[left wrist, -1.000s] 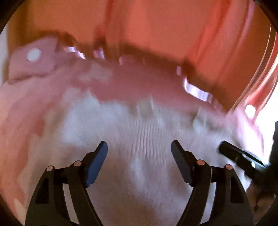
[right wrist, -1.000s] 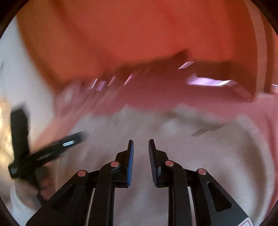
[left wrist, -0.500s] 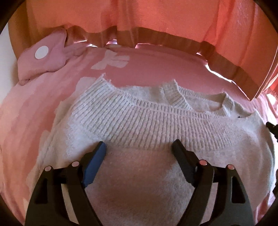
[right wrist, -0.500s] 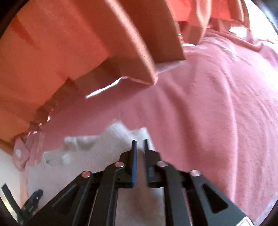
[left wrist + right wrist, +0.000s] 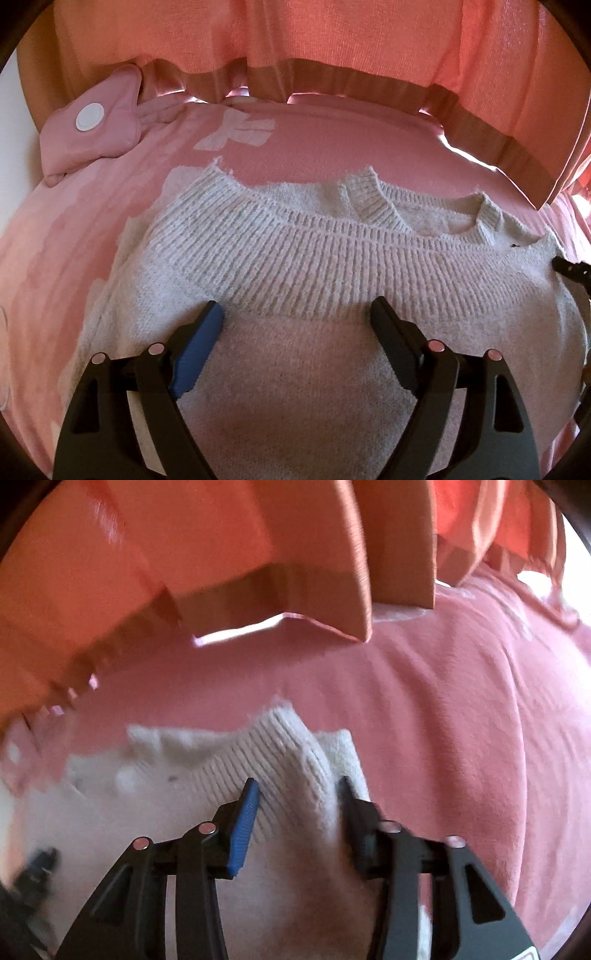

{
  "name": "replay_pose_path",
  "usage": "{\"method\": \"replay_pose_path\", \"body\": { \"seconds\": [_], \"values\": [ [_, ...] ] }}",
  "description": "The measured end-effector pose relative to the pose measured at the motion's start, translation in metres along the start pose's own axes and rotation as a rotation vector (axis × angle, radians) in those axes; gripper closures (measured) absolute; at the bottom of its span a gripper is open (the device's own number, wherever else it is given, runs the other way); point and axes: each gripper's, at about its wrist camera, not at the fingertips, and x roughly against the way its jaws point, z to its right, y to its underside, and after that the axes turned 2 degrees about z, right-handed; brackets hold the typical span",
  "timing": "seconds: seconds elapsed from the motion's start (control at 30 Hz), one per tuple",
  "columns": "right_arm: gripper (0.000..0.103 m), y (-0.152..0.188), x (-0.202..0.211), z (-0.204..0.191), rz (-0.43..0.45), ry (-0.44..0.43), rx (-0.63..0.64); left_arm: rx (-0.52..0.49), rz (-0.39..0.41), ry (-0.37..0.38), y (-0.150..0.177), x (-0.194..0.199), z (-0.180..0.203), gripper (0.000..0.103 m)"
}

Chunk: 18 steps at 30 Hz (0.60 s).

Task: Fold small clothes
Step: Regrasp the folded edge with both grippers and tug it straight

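Observation:
A white knitted sweater (image 5: 303,258) lies folded on a pink bedspread (image 5: 74,229), its ribbed hem laid up over the neckline. My left gripper (image 5: 297,314) is open and empty, just above the sweater's middle. In the right wrist view my right gripper (image 5: 299,794) is open, its fingers standing either side of a raised ribbed corner of the sweater (image 5: 291,760). Whether they touch it I cannot tell. The right gripper's tip also shows at the right edge of the left wrist view (image 5: 572,275).
Orange curtains (image 5: 332,55) hang along the far edge of the bed. A pink pillow with a white round patch (image 5: 90,125) lies at the far left. The pink bedspread (image 5: 461,720) stretches away to the right of the sweater.
My right gripper has opened from nearly shut and now straddles the sweater's ribbed corner. My left gripper stays open and has held its place over the sweater since half a second ago.

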Motion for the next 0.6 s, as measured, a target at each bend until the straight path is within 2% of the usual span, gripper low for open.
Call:
{"method": "replay_pose_path", "body": {
  "seconds": [0.03, 0.13, 0.17, 0.23, 0.27, 0.33, 0.43, 0.53, 0.6],
  "values": [
    [0.095, -0.001, 0.006, -0.001, 0.020, -0.003, 0.001, 0.000, -0.001, 0.000, 0.000, 0.000, 0.000, 0.023],
    [0.095, -0.012, 0.045, 0.003, 0.175, -0.055, -0.027, -0.003, -0.002, 0.000, -0.001, 0.000, -0.001, 0.023],
    [0.095, -0.014, 0.048, 0.006, 0.197, -0.055, -0.033, -0.004, -0.002, -0.001, -0.001, 0.000, -0.001, 0.023],
    [0.095, -0.014, 0.033, 0.010, 0.155, -0.018, -0.028, -0.006, 0.001, -0.004, -0.001, 0.000, -0.001, 0.022],
    [0.096, -0.012, 0.015, 0.014, 0.091, 0.009, -0.035, -0.007, 0.002, -0.004, -0.001, 0.000, -0.001, 0.022],
    [0.096, -0.008, -0.003, 0.019, 0.018, 0.010, -0.052, 0.014, 0.015, 0.008, -0.003, 0.002, -0.005, 0.022],
    [0.094, -0.012, 0.007, 0.014, 0.045, -0.013, -0.035, 0.093, 0.073, 0.032, -0.015, 0.013, -0.020, 0.022],
    [0.087, -0.013, 0.013, 0.013, 0.047, -0.057, -0.057, 0.202, 0.133, 0.015, -0.031, 0.020, -0.053, 0.017],
    [0.081, -0.012, 0.009, 0.015, 0.026, -0.075, -0.076, 0.267, 0.131, -0.006, -0.037, 0.017, -0.076, 0.016]
  ]
}}
